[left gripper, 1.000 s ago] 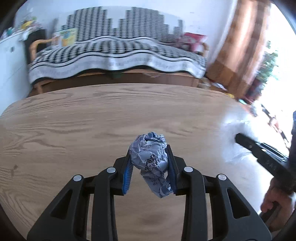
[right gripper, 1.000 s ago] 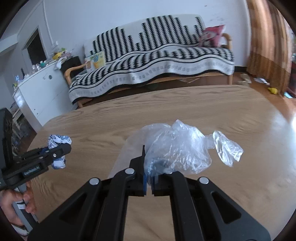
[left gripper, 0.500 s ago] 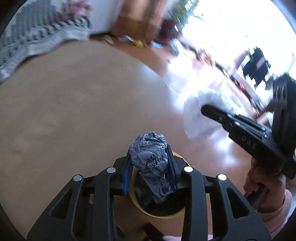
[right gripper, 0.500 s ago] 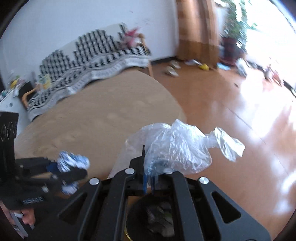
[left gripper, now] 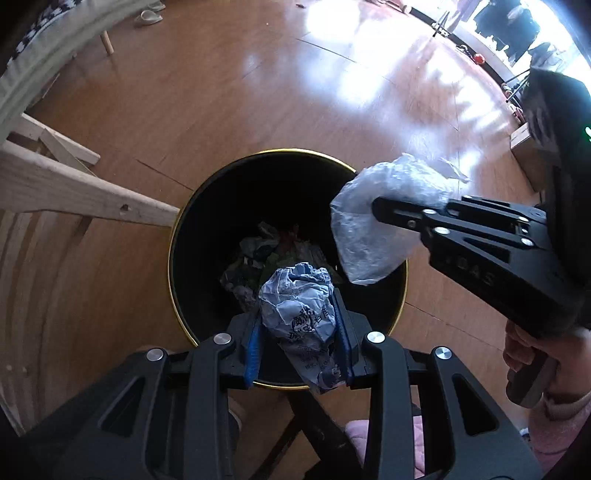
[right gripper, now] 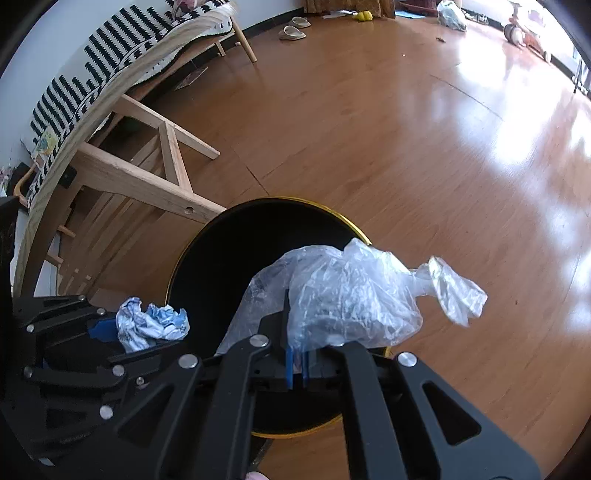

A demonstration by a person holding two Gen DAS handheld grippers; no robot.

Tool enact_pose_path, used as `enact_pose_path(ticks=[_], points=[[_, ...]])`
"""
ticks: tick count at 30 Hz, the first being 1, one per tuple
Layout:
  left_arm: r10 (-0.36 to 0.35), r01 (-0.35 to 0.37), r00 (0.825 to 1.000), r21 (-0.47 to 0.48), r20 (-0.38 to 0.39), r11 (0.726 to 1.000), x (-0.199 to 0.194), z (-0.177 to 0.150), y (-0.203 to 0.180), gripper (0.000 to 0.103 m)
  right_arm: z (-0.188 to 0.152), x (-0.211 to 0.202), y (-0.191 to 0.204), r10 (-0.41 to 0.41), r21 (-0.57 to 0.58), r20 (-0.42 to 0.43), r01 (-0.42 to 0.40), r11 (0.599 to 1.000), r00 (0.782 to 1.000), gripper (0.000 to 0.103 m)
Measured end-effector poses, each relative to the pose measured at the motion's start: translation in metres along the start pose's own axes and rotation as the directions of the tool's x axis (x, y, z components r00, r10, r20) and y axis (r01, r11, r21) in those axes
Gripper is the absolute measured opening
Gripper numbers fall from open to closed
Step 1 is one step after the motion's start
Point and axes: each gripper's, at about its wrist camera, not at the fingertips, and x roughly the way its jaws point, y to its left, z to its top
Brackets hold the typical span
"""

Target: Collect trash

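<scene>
Both my tongs over the bin (left gripper: pixel 177 236): left tongs (left gripper: pixel 300 325) clamp paper wad (left gripper: pixel 295 306), right tongs (right gripper: pixel 295 354) clamp plastic bag (right gripper: pixel 351 295). Only dropping left.

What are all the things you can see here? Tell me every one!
Trash bin: one, black with gold rim, on the floor, trash inside.
Crumpled paper: one, white and blue, over the bin.
Plastic bag: one, clear, over the bin's rim.
Table: one, pale wood, left of the bin.
Sofa cover: one, black-and-white, far left.
Slippers: one pair, beige, on the floor by the sofa.
Floor: orange-brown wood.
Left gripper: one, black, blue pads, shut on the paper.
Right gripper: one, black, shut on the bag.
Hand: one, holding the right gripper.
</scene>
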Motion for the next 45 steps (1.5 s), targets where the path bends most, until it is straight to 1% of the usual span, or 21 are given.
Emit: enact_pose_path(ticks=[8, 9, 10, 11, 12, 13, 19, 21, 22, 23, 24, 26, 27, 31, 34, 35, 38, 40, 41, 43, 45], points=[[-0.016, 0.016, 1.0, -0.026, 0.005, 1.0, -0.001, 0.0, 0.0, 0.034, 0.004, 0.002, 0.008, 0.02, 0.007, -0.011, -0.02, 1.0, 1.0, 0.003], [-0.018, 0.019, 1.0, -0.028, 0.008, 0.999, -0.005, 0.005, 0.004, 0.036, 0.007, 0.004, 0.009, 0.024, 0.013, -0.01, -0.024, 1.0, 1.0, 0.003], [-0.019, 0.02, 1.0, -0.033, 0.015, 0.999, -0.007, 0.006, 0.005, 0.051, 0.01, 0.004, 0.007, 0.029, 0.024, -0.014, -0.029, 0.999, 0.999, 0.004], [-0.019, 0.02, 1.0, -0.037, 0.021, 0.999, -0.009, 0.007, 0.006, 0.08, 0.009, -0.001, 0.002, 0.025, 0.03, -0.017, -0.024, 0.999, 1.0, 0.015], [-0.006, 0.008, 0.999, -0.05, 0.045, 0.999, -0.013, 0.008, 0.006, 0.094, 0.01, -0.002, 0.001, 0.011, 0.034, -0.023, -0.01, 0.999, 1.0, 0.035], [0.004, 0.0, 0.997, -0.058, 0.071, 0.998, -0.016, 0.007, 0.006, 0.097, 0.012, -0.005, -0.002, -0.013, 0.043, -0.031, 0.015, 0.999, 0.999, 0.097], [-0.048, 0.058, 0.992, -0.089, 0.114, 0.994, -0.041, 0.001, 0.009, 0.097, 0.014, -0.023, -0.01, -0.017, 0.069, 0.008, 0.016, 0.997, 1.0, 0.096], [-0.043, 0.058, 0.988, -0.097, 0.147, 0.994, -0.056, -0.001, 0.012, 0.097, 0.018, -0.028, -0.009, 0.043, 0.072, 0.027, -0.044, 0.996, 0.999, 0.096], [-0.042, 0.059, 0.986, -0.101, 0.163, 0.993, -0.063, -0.004, 0.014, 0.097, 0.021, -0.029, -0.006, 0.095, 0.071, 0.031, -0.097, 0.993, 0.995, 0.096], [-0.037, 0.058, 0.982, -0.109, 0.187, 0.992, -0.073, -0.007, 0.019, 0.097, 0.023, -0.031, -0.004, 0.187, 0.072, 0.035, -0.189, 0.979, 0.982, 0.096], [-0.031, 0.056, 0.978, -0.116, 0.205, 0.992, -0.081, -0.009, 0.023, 0.097, 0.025, -0.033, -0.004, 0.247, 0.076, 0.039, -0.25, 0.965, 0.968, 0.096], [-0.006, 0.039, 0.971, -0.137, 0.238, 0.99, -0.097, -0.009, 0.029, 0.097, 0.03, -0.04, -0.004, 0.325, 0.088, 0.064, -0.33, 0.94, 0.944, 0.096], [0.008, 0.03, 0.967, -0.145, 0.254, 0.989, -0.105, -0.01, 0.034, 0.097, 0.032, -0.044, -0.003, 0.33, 0.085, 0.076, -0.336, 0.938, 0.941, 0.096], [0.044, 0.01, 0.951, -0.172, 0.305, 0.985, -0.131, -0.008, 0.049, 0.097, 0.041, -0.057, 0.007, 0.23, 0.055, 0.117, -0.238, 0.97, 0.966, 0.096], [0.07, -0.003, 0.926, -0.178, 0.37, 0.984, -0.164, -0.005, 0.063, 0.097, 0.054, -0.061, 0.028, 0.15, 0.014, 0.15, -0.154, 0.988, 0.977, 0.096], [0.085, -0.012, 0.912, -0.181, 0.401, 0.983, -0.178, -0.005, 0.069, 0.097, 0.061, -0.064, 0.04, 0.135, -0.009, 0.171, -0.135, 0.991, 0.976, 0.096], [0.187, -0.063, 0.85, -0.258, 0.492, 0.964, -0.233, -0.009, 0.104, 0.097, 0.087, -0.074, 0.091, 0.138, -0.081, 0.242, -0.122, 0.989, 0.96, 0.096], [0.239, -0.075, 0.816, -0.313, 0.526, 0.947, -0.259, -0.017, 0.129, 0.097, 0.108, -0.078, 0.134, 0.145, -0.137, 0.28, -0.11, 0.984, 0.949, 0.096], [0.29, -0.095, 0.795, -0.364, 0.533, 0.927, -0.274, -0.025, 0.15, 0.097, 0.116, -0.076, 0.157, 0.153, -0.172, 0.289, -0.106, 0.979, 0.945, 0.096], [0.379, -0.144, 0.766, -0.437, 0.519, 0.888, -0.292, -0.039, 0.179, 0.097, 0.134, -0.066, 0.213, 0.162, -0.247, 0.29, -0.09, 0.965, 0.943, 0.096], [0.485, -0.207, 0.731, -0.521, 0.48, 0.828, -0.305, -0.059, 0.217, 0.097, 0.148, -0.048, 0.272, 0.135, -0.297, 0.298, -0.043, 0.954, 0.945, 0.096]])
